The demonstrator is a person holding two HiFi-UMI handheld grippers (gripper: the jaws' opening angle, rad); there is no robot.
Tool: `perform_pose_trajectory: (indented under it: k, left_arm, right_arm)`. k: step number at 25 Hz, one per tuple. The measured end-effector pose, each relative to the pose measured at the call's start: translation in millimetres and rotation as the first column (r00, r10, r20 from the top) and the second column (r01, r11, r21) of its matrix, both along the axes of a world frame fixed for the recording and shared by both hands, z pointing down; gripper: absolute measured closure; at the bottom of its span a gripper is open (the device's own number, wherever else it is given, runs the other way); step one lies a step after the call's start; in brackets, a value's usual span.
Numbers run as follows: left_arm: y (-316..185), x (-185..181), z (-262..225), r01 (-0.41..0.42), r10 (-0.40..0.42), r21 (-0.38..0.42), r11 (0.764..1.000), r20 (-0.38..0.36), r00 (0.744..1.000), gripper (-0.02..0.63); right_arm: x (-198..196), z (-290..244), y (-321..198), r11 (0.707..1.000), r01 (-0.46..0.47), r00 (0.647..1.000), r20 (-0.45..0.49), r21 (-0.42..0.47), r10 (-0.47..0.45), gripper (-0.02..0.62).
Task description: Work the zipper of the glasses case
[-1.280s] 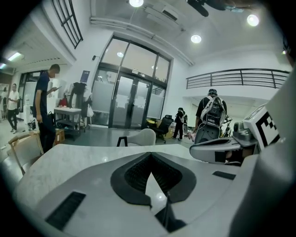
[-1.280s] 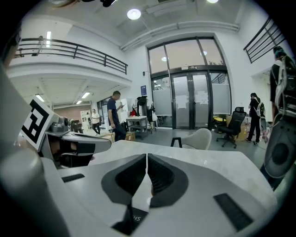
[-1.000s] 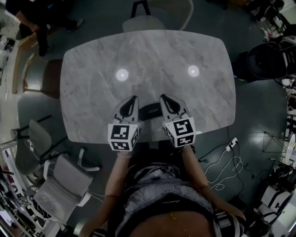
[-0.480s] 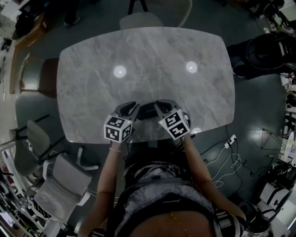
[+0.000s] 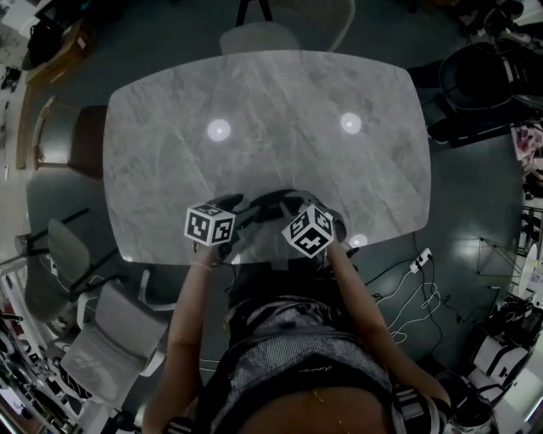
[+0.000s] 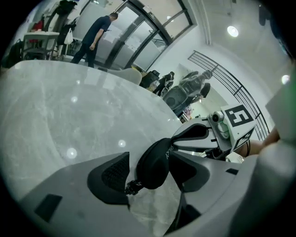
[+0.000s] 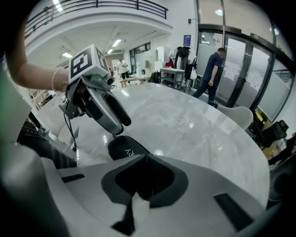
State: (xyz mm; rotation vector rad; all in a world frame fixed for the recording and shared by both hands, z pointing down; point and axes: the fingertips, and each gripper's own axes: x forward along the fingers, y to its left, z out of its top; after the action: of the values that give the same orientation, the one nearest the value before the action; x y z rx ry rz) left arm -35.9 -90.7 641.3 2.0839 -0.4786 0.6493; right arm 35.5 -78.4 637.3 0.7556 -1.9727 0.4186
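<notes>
The black glasses case (image 5: 271, 203) lies near the front edge of the grey marble table (image 5: 271, 102), between my two grippers. My left gripper (image 5: 243, 209) has just been opening its jaws; in the left gripper view the left gripper (image 6: 150, 173) straddles the case's rounded end (image 6: 155, 159), and the small zipper pull (image 6: 132, 186) hangs by the left pad (image 6: 113, 173). The pads do not visibly press on the case. My right gripper (image 5: 293, 204) is shut with nothing between its pads. In the right gripper view the right gripper (image 7: 144, 178) sits just short of the case (image 7: 124, 148).
The table's front edge (image 5: 254, 258) runs right under both hands. Chairs stand around the table: one at the far side (image 5: 284, 25), grey ones on the left (image 5: 110, 339). Cables and a power strip (image 5: 424, 258) lie on the floor at right. A person (image 7: 213, 69) walks far off.
Both grippers have sunk to the table and tipped downward at the case. The left jaws, shut before, now stand apart around the case's end. The right jaws stay shut.
</notes>
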Motion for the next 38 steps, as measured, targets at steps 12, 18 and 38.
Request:
perform_pose_trajectory:
  k: [12, 18, 38]
  left_arm:
    - [15.2, 19.0, 26.2, -0.192, 0.187, -0.141, 0.971, -0.048, 0.981, 0.324]
    - [30.5, 32.1, 30.7, -0.295, 0.286, -0.175, 0.94, -0.074, 0.955, 0.322]
    - [54.6, 45.8, 24.1, -0.588, 0.457, 0.359, 0.725, 0.388, 0.8, 0.33]
  right_arm:
    - [-0.5, 3.3, 8.4, 0.999, 0.0, 1.0, 0.02, 0.042, -0.001, 0.532]
    - [-0.4, -0.9, 20.7, 0.997, 0.011, 0.999, 0.032, 0.076, -0.014, 0.532]
    - [-0.3, -5.1, 41.8, 0.902, 0.431, 0.897, -0.099, -0.019, -0.431, 0.316]
